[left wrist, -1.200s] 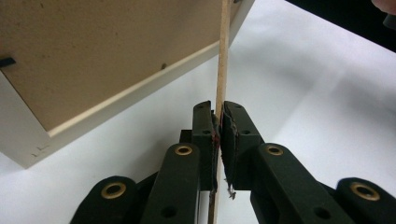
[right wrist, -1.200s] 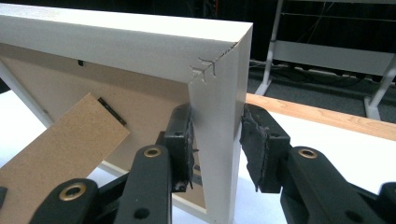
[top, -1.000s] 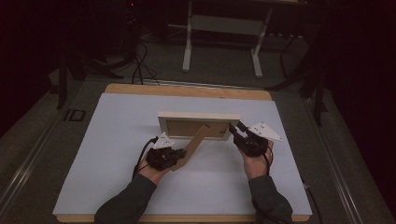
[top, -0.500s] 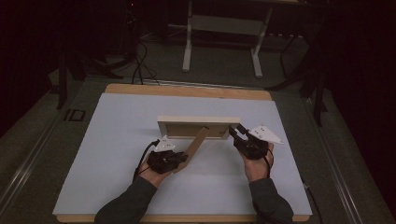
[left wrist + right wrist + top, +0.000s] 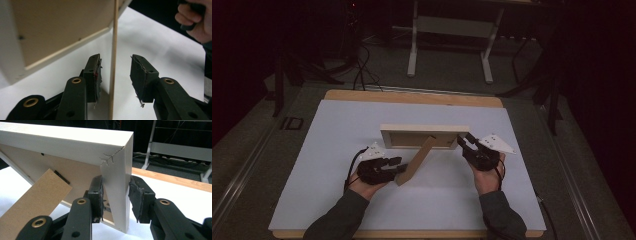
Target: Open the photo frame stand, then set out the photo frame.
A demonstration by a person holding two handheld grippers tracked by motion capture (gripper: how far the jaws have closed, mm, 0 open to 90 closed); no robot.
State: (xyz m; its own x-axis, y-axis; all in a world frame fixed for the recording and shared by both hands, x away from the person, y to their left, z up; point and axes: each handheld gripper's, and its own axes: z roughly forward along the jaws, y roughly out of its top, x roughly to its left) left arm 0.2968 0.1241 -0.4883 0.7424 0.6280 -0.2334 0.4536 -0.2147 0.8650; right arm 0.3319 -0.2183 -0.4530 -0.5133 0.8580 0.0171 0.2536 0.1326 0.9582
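Observation:
A pale wooden picture frame (image 5: 424, 131) stands upright mid-table with its back toward me. Its brown easel stand (image 5: 417, 162) slants down from the back to the table. My left gripper (image 5: 399, 164) sits at the stand's lower end. Its jaws have just been opening, and the thin stand edge (image 5: 113, 62) runs between the pads (image 5: 97, 77) with a gap on each side. My right gripper (image 5: 464, 140) is shut on the frame's right upright (image 5: 117, 182), with pads (image 5: 136, 195) pressed on both faces. The stand (image 5: 37, 197) shows at the left of the right gripper view.
The white tabletop (image 5: 337, 130) has a wooden far edge (image 5: 412, 97). Beyond it stand white desk legs (image 5: 449, 30) on a dark floor with cables. The person's right hand (image 5: 192, 22) appears at the upper right of the left gripper view.
The left gripper's jaws have opened off the stand and the left hand has drawn back a little to the left. The right gripper and the frame have stayed put.

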